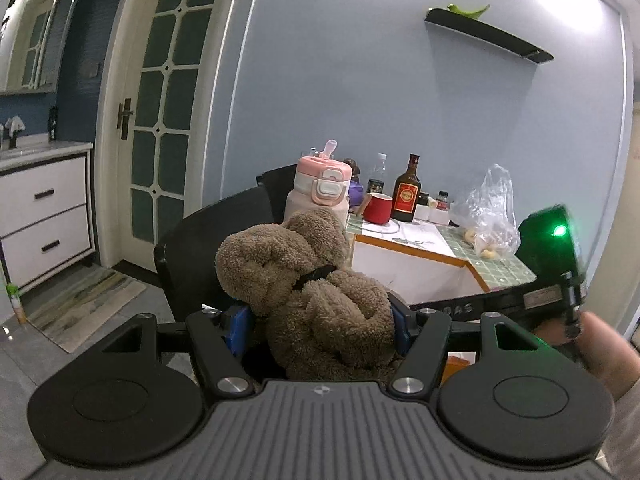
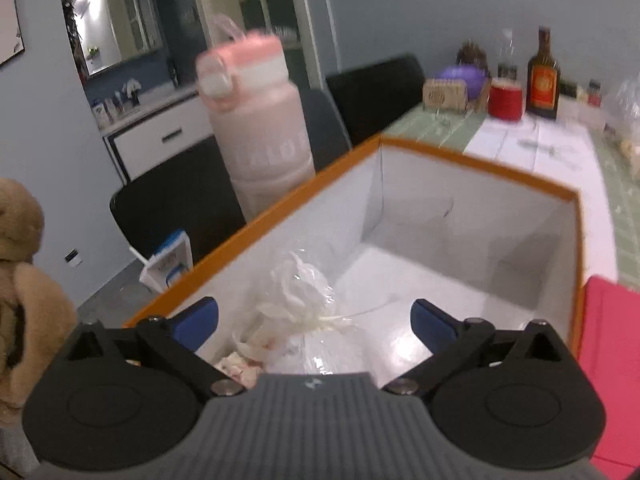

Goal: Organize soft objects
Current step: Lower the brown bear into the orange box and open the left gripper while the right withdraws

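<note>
My left gripper (image 1: pixel 320 326) is shut on a brown plush bear (image 1: pixel 304 288) and holds it up in the air, left of the box. The bear's edge also shows in the right wrist view (image 2: pixel 24 280) at far left. My right gripper (image 2: pixel 314 320) is open and empty, hovering over an orange-rimmed white box (image 2: pixel 460 164). A white soft item wrapped in clear plastic (image 2: pixel 300 296) lies in the box's near corner, below the open fingers. The box corner (image 1: pixel 420 256) shows behind the bear in the left wrist view.
A pink water bottle (image 2: pixel 260 120) stands left of the box. On the green tiled table (image 2: pixel 432 120) stand a red mug (image 2: pixel 506 100), a brown bottle (image 2: pixel 542 76) and a plastic bag (image 1: pixel 490 216). Black chairs (image 2: pixel 172 196) stand behind. A red item (image 2: pixel 612 352) lies right of the box.
</note>
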`<state>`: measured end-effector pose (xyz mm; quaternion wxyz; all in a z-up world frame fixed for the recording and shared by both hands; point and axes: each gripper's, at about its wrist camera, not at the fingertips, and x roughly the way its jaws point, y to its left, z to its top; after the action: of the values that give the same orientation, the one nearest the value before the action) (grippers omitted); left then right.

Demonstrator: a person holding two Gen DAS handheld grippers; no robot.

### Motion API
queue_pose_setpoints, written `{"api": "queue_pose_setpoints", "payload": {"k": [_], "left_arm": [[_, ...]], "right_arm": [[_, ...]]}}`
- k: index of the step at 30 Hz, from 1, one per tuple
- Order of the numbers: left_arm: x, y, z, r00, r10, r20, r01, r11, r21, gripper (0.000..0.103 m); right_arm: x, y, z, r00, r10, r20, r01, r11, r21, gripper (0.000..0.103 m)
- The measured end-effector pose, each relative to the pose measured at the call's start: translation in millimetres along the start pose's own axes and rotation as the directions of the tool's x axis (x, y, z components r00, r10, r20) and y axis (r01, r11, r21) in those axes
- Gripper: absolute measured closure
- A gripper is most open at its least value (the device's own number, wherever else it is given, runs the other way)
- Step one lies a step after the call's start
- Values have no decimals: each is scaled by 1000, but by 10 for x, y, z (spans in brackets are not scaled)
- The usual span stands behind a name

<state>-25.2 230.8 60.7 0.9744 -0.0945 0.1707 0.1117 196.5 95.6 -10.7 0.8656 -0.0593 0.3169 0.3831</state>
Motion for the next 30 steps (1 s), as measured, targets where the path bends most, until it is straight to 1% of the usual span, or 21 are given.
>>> {"api": "queue_pose_setpoints", "payload": {"k": [2,5,7,10,12,15,17,20,22,25,27,30], "left_arm": [[2,-38,0,1000,2,-3,-2,1000,25,28],[8,-99,22,1000,-2,-4,2,999,46,28],[21,-148,50,1000,-6,-1,6,998,59,28],[63,-262,102,1000,-18,5,17,997,79,28],[123,-365,149,999,-42,-1,42,996,83,28],[252,-533,220,997,-78,-25,80,993,87,28],[341,-658,253,995,-94,-39,98,989,110,28],[480,-821,270,993,-99,-58,107,983,150,28],[584,-912,281,992,-104,-70,115,979,169,28],[769,-992,281,987,-121,-103,137,975,173,28],[924,-1029,288,983,-134,-125,153,976,156,28],[1187,-1078,293,973,-151,-175,174,977,127,28]], "right_arm": [[-123,0,0,999,0,41,0,1000,-18,3],[-350,-63,-49,989,-9,145,15,999,-42,3],[-489,-132,-101,974,-46,223,63,995,-72,3],[-603,-238,-174,954,-93,284,133,983,-126,3],[-664,-310,-267,935,-119,335,172,976,-132,3],[-664,-497,-398,909,-124,397,173,981,-88,3],[-614,-619,-449,907,-128,401,153,988,-31,3],[-595,-741,-535,913,-102,395,101,995,25,3],[-617,-770,-576,909,-121,398,111,993,48,3],[-634,-823,-604,894,-173,414,147,985,94,3],[-661,-881,-621,883,-197,427,154,979,133,3],[-691,-990,-646,877,-225,424,151,968,201,3]]}}
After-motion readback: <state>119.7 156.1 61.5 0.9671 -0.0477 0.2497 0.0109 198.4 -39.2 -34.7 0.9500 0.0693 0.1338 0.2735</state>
